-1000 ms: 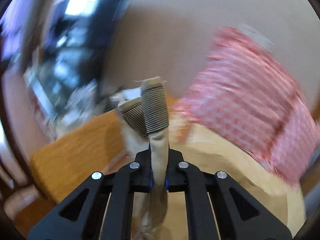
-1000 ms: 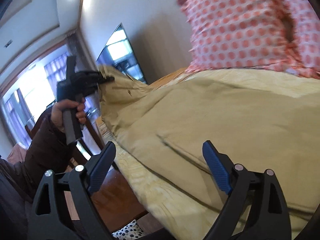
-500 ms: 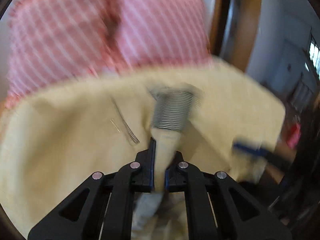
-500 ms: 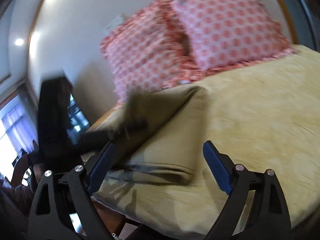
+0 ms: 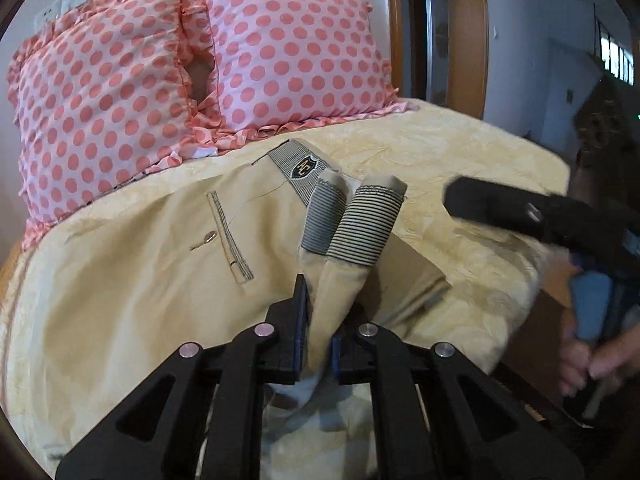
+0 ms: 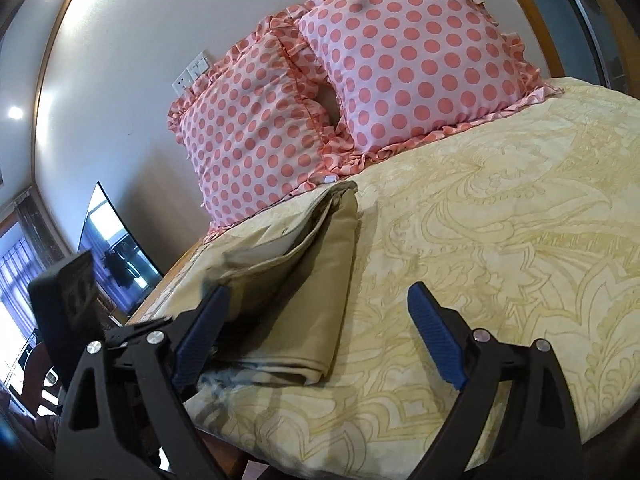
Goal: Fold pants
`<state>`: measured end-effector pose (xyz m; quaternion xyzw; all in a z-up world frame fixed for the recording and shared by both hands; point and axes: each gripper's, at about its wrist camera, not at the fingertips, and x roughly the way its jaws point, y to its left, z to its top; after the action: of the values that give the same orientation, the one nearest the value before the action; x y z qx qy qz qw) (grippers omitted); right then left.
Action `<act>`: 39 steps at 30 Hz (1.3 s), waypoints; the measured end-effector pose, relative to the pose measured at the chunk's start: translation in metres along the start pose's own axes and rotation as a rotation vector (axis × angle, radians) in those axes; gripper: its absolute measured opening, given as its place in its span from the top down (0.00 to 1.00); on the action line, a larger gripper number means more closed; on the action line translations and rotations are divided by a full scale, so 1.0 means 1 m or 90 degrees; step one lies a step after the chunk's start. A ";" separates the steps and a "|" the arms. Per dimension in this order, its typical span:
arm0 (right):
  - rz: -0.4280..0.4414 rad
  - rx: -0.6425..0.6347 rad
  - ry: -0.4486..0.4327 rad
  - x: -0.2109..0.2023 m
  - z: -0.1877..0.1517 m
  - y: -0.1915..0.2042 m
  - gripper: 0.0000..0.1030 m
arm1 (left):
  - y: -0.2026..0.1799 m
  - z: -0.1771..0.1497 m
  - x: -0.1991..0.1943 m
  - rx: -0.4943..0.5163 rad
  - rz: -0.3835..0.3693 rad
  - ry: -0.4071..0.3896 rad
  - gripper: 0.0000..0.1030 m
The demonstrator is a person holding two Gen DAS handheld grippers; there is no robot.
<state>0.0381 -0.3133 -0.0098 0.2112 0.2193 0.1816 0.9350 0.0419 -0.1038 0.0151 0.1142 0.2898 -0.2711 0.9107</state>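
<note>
Khaki pants (image 5: 152,280) lie on a yellow bedspread (image 5: 460,168), partly doubled over, with a welt pocket and a striped inner waistband showing. My left gripper (image 5: 318,344) is shut on a bunched piece of the waistband (image 5: 352,224), which sticks up between the jaws. In the right wrist view the pants (image 6: 304,296) show as a folded stack at the bed's left side. My right gripper (image 6: 316,340) is open and empty, just above the bed's near edge beside the fold. It also shows in the left wrist view (image 5: 540,216).
Two pink polka-dot pillows (image 6: 360,92) lean on the wall at the head of the bed. A wooden bed frame edge (image 6: 160,292) and a dark screen (image 6: 112,248) are at the left. A doorway (image 5: 440,32) is behind the bed.
My left gripper has swung the waistband over from the bed's left side toward the pillows, folding the pants onto themselves. My right gripper stayed open and turned to face the pillows.
</note>
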 end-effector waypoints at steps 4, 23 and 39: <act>0.012 -0.020 -0.017 0.000 0.014 0.011 0.12 | 0.016 -0.014 -0.044 -0.038 -0.009 -0.049 0.05; 0.042 -0.146 0.231 0.081 -0.003 0.086 0.12 | 0.129 -0.041 -0.031 -0.222 0.085 0.031 0.05; -0.037 0.003 0.281 0.175 0.097 -0.019 0.38 | 0.303 -0.014 0.016 -0.472 -0.033 0.109 0.20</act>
<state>0.2371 -0.2839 0.0024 0.1620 0.4247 0.1963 0.8688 0.2157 0.1447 0.0101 -0.2080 0.4461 -0.1607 0.8555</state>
